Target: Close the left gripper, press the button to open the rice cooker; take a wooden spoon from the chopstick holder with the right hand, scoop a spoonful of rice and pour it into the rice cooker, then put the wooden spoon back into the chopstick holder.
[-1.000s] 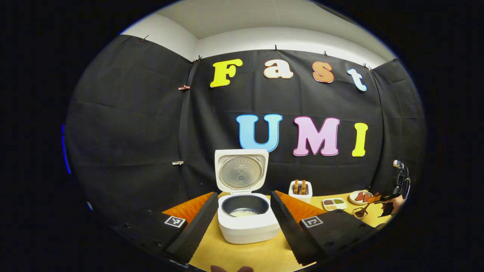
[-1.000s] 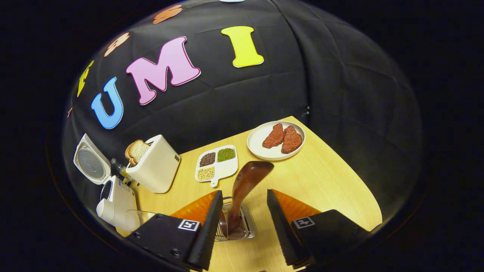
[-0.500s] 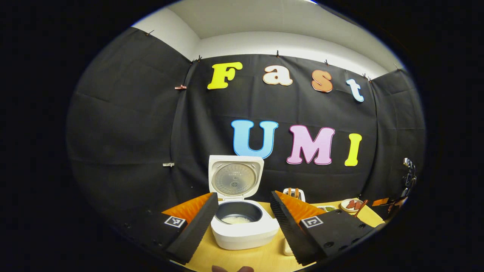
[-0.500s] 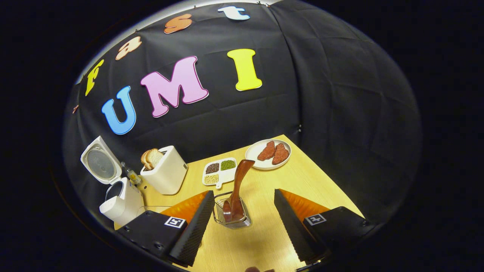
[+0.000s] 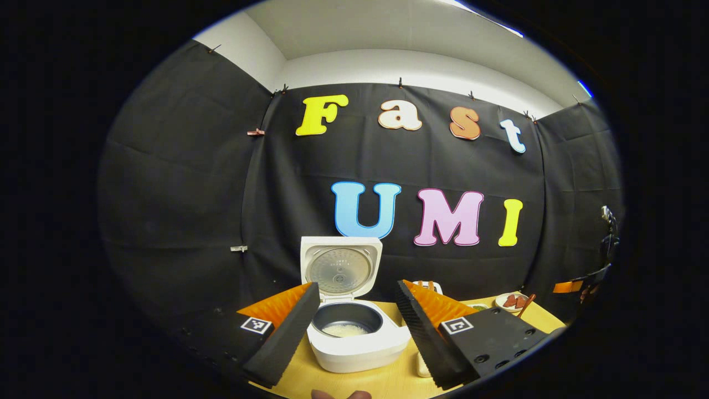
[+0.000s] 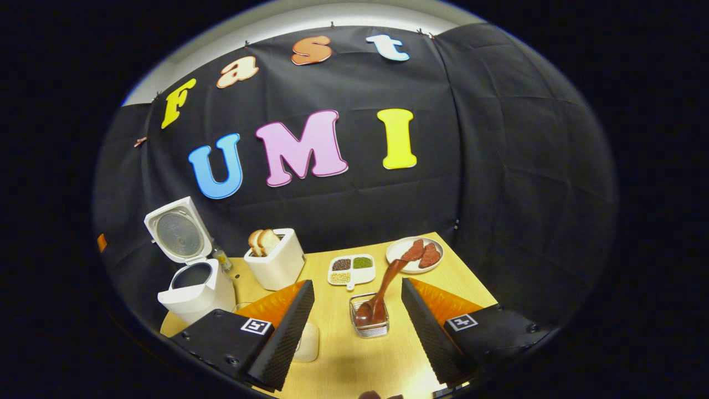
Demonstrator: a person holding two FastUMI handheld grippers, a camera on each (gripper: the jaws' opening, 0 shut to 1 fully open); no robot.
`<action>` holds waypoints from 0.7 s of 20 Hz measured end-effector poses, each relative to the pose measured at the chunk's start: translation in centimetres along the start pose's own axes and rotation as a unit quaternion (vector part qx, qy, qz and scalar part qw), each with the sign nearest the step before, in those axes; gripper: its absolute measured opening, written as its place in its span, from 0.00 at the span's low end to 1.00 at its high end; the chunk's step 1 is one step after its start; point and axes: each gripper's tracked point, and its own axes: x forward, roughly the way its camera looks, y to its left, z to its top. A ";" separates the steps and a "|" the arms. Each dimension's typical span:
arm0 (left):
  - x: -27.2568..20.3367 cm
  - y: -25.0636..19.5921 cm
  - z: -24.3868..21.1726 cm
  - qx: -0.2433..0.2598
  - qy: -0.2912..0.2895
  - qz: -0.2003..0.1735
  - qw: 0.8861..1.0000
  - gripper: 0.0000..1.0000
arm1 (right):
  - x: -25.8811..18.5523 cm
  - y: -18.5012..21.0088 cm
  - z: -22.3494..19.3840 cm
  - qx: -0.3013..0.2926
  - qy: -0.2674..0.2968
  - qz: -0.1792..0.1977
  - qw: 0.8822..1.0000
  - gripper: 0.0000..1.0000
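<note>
The white rice cooker (image 5: 360, 346) stands with its lid (image 5: 340, 266) raised, and white rice (image 5: 343, 330) lies in the dark pot. My left gripper (image 5: 357, 284) is open in front of it, holding nothing, one finger on either side of the cooker. In the right gripper view the wooden spoon (image 6: 385, 285) leans in the clear chopstick holder (image 6: 370, 324) on the table. My right gripper (image 6: 357, 281) is open and set back from the holder, touching neither it nor the spoon. The rice cooker (image 6: 194, 288) is at the left there.
On the wooden table (image 6: 354, 366) stand a white toaster (image 6: 279, 266) with bread, a divided dish (image 6: 352, 270) of beans and a plate (image 6: 400, 256) with red meat. A pale rounded container (image 6: 308, 342) sits half hidden behind my right gripper's left finger.
The right gripper has pulled back and up from the holder, leaving the spoon standing in it. The left gripper has also drawn back a little from the open cooker.
</note>
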 end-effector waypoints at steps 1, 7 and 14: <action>0.1 0.1 0.2 0.000 -0.001 -0.002 1.000 0.95 | -0.3 1.2 0.6 -0.002 -0.006 0.008 1.000 0.98; 3.4 0.8 4.4 -0.008 -0.041 -0.013 0.999 0.95 | -1.8 6.4 3.5 -0.037 -0.037 0.045 0.998 0.98; 11.0 2.9 11.7 -0.009 -0.103 -0.002 0.995 0.95 | -3.3 8.3 3.7 -0.077 -0.048 0.052 0.994 0.98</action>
